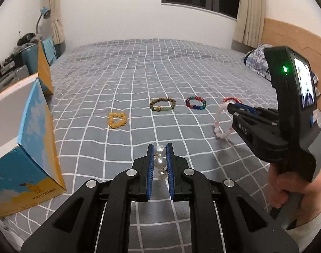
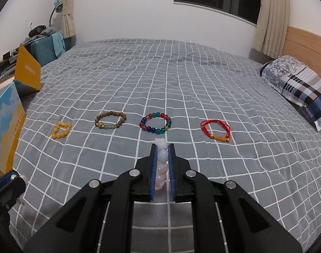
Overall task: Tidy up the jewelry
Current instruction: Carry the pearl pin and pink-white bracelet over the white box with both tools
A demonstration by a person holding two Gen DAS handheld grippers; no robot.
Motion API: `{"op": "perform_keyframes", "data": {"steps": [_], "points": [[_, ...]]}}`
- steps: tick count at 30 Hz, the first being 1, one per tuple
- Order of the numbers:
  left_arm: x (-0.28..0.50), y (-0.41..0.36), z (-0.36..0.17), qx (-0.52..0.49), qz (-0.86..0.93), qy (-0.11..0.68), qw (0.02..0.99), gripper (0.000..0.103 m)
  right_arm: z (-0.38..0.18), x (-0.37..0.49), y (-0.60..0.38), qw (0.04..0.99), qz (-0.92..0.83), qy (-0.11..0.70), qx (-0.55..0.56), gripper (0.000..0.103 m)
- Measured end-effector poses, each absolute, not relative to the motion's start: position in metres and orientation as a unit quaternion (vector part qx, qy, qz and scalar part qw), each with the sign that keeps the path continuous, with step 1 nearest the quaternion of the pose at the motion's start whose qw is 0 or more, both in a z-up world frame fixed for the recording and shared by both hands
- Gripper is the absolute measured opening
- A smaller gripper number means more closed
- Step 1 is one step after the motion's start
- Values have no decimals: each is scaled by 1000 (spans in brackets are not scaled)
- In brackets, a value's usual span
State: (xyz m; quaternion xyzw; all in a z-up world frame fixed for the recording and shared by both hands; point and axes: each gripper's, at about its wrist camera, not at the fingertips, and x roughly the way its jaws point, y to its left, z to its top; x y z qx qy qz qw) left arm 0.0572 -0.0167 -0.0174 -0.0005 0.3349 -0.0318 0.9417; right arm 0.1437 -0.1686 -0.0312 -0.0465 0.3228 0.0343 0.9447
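My left gripper (image 1: 160,150) is shut on a white pearl bracelet (image 1: 160,162), held above the grey checked bedspread (image 1: 139,73). My right gripper (image 2: 162,147) is shut on a pale pink bead bracelet (image 2: 162,160); in the left wrist view that bracelet (image 1: 220,124) hangs from the right gripper (image 1: 231,108) at the right. On the bed lie a yellow bead bracelet (image 2: 61,129), a brown wooden bead bracelet (image 2: 110,119), a multicoloured glass bead bracelet (image 2: 155,123) and a red cord bracelet (image 2: 216,130).
An open blue and yellow cardboard box (image 1: 31,147) stands at the bed's left edge, also in the right wrist view (image 2: 6,126). A patterned pillow (image 2: 297,84) lies at the right by the wooden headboard (image 2: 308,44). A teal suitcase (image 2: 44,48) and lamp stand far left.
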Motion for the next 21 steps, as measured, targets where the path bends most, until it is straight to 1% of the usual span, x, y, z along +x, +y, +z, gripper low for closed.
{"op": "perform_keyframes", "data": {"steps": [12,21], "points": [[68,-5,-12,-8,-16,349,937,11,-28,141,-170,938,31,345,-28,10],[72,7,3,-14,-1,363,932,11,-6,138,-164,936,22,351,-22,10]]}}
